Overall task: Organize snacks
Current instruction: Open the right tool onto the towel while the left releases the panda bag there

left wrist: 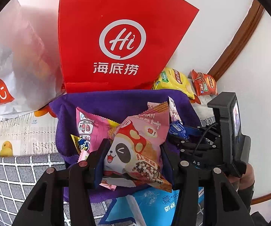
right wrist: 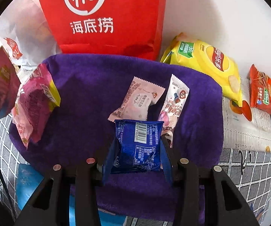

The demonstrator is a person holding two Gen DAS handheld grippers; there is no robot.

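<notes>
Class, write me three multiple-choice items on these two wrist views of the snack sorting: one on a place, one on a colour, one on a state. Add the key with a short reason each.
1. Where does the yellow crisp bag lie?
A. On the purple cloth
B. Off the cloth, to the right of the red bag
C. Inside the red bag

2. What colour is the packet in the right tongs?
A. Blue
B. Green
C. Orange

3. What state are the left tongs in?
A. Wide open and empty
B. Shut with nothing between them
C. Shut on the pink panda packet

Key:
1 B, it rests beyond the purple cloth edge, beside the red bag.
2 A, the blue packet with a barcode sits between the pads.
3 C, the pads press both sides of the packet.
</notes>
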